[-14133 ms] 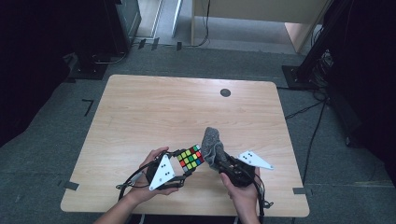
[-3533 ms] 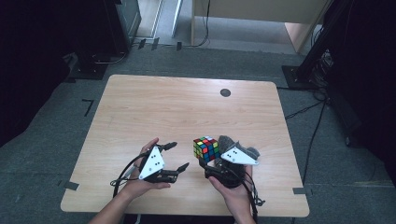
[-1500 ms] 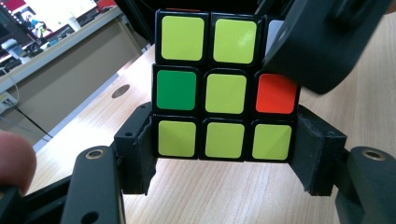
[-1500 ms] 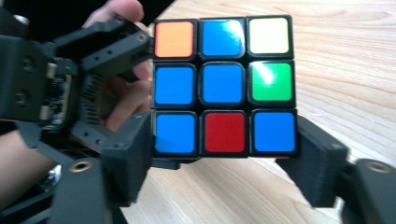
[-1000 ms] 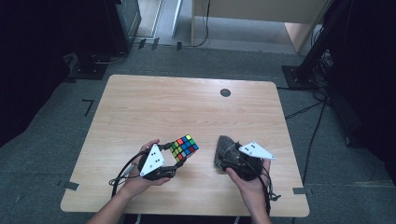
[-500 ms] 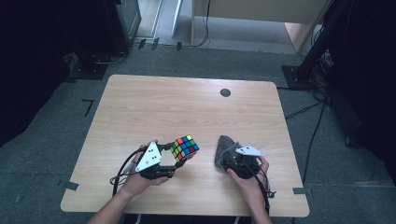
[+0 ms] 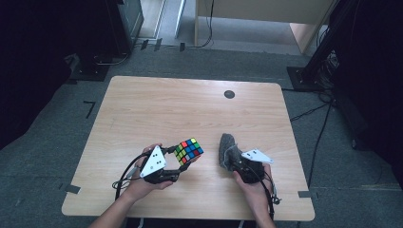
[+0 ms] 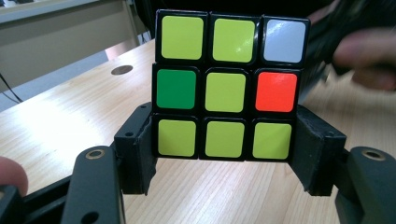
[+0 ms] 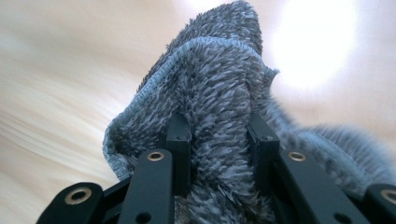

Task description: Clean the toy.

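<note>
A colour-scrambled puzzle cube [image 7: 188, 150] is held just above the wooden table [image 7: 166, 104] at front centre, and my left gripper [image 7: 183, 163] is shut on it. In the left gripper view both pads clamp the cube's [image 8: 225, 88] bottom row, its mostly yellow face toward the camera, and my left gripper [image 8: 224, 154] is level. A fluffy grey cloth [image 7: 227, 145] stands bunched to the cube's right. My right gripper [image 7: 231, 159] has just been closing and now pinches a fold of the cloth [image 9: 219, 70] between its pads [image 9: 180, 140].
A small dark round spot [image 7: 229, 94] sits in the tabletop near the far edge. Bare wood stretches across the far and left parts of the table. Cables trail from both grippers over the front edge. Grey carpet and dark equipment surround the table.
My right gripper has sunk a little toward the table and its jaws have closed in on the cloth. The left gripper and the cube have stayed put.
</note>
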`<control>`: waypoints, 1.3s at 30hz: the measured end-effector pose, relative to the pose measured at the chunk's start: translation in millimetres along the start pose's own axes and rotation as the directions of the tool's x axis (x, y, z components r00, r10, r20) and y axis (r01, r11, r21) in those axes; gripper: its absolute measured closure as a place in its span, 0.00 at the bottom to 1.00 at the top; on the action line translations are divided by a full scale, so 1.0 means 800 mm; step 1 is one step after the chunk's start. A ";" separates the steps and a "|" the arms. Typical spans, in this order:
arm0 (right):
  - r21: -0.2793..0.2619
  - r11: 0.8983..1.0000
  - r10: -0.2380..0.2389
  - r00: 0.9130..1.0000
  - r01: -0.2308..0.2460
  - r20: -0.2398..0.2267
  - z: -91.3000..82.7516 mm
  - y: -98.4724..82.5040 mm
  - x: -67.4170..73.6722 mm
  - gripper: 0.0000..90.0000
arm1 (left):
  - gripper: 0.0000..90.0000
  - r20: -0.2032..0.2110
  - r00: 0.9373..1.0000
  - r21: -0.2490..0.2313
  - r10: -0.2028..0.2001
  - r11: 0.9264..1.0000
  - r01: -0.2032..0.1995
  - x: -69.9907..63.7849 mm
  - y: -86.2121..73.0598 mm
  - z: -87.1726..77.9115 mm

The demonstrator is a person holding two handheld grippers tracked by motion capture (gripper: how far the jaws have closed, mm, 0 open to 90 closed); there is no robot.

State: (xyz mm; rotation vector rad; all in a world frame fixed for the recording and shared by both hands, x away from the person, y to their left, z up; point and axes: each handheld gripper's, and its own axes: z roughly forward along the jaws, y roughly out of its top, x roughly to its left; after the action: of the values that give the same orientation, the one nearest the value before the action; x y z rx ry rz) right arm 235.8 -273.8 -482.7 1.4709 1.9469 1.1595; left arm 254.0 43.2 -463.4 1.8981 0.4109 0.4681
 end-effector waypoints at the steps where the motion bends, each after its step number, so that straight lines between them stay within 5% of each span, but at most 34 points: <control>1: -0.057 0.998 -0.008 0.999 0.006 -0.033 -0.011 0.007 0.007 0.76 | 0.38 -0.005 1.000 0.008 0.006 1.000 -0.006 -0.001 0.000 0.002; 5: -0.218 0.970 -0.128 0.987 0.104 -0.100 -0.047 0.027 0.047 0.76 | 0.38 0.004 1.000 0.031 0.029 0.999 -0.030 -0.008 -0.001 0.007; 7: -0.266 0.959 -0.142 0.978 0.097 -0.156 -0.058 0.032 0.065 0.75 | 0.38 0.013 0.999 0.032 0.047 0.998 -0.048 -0.014 0.000 0.008; 10: -0.291 0.954 -0.155 0.956 0.078 -0.251 -0.063 0.034 0.084 0.74 | 0.38 0.028 0.996 0.032 0.088 0.995 -0.089 -0.023 0.003 0.009; 12: -0.273 0.959 -0.156 0.946 0.076 -0.284 -0.059 0.034 0.090 0.74 | 0.38 0.041 0.993 0.027 0.108 0.994 -0.109 -0.028 0.005 0.009; 15: -0.235 0.971 -0.112 0.953 0.044 -0.283 -0.050 0.030 0.083 0.74 | 0.38 0.045 0.992 0.026 0.114 0.993 -0.116 -0.030 0.006 0.008; 18: -0.176 0.983 -0.084 0.978 0.050 -0.189 -0.042 0.027 0.069 0.74 | 0.38 0.047 0.994 0.009 0.100 0.995 -0.101 -0.027 0.007 0.006; 20: -0.169 0.985 -0.061 0.986 0.035 -0.154 -0.041 0.026 0.061 0.74 | 0.38 0.038 0.995 0.011 0.096 0.995 -0.096 -0.025 0.007 0.007; 24: -0.236 0.971 -0.093 0.977 0.047 -0.191 -0.055 0.033 0.069 0.73 | 0.38 0.023 0.994 0.044 0.103 0.994 -0.104 -0.025 0.003 0.010; 28: -0.233 0.967 -0.154 0.967 0.105 -0.203 -0.055 0.033 0.086 0.73 | 0.38 0.049 0.995 0.002 0.089 0.996 -0.089 -0.028 0.009 0.005; 30: -0.227 0.971 -0.130 0.970 0.082 -0.206 -0.050 0.030 0.082 0.73 | 0.38 0.048 0.994 0.001 0.094 0.996 -0.094 -0.027 0.010 0.004; 35: -0.183 0.980 -0.097 0.987 0.074 -0.125 -0.046 0.028 0.068 0.73 | 0.38 0.029 0.996 0.008 0.086 0.996 -0.086 -0.024 0.010 0.004; 39: -0.256 0.955 -0.188 0.975 0.153 -0.119 -0.060 0.034 0.084 0.73 | 0.38 -0.021 0.995 0.087 0.100 0.991 -0.098 -0.025 0.006 0.015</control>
State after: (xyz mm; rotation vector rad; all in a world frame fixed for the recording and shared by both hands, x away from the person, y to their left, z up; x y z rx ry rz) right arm 192.1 -226.0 -424.1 1.0970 1.8983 1.4005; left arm 242.8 22.6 -465.8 2.0038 0.3594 0.5477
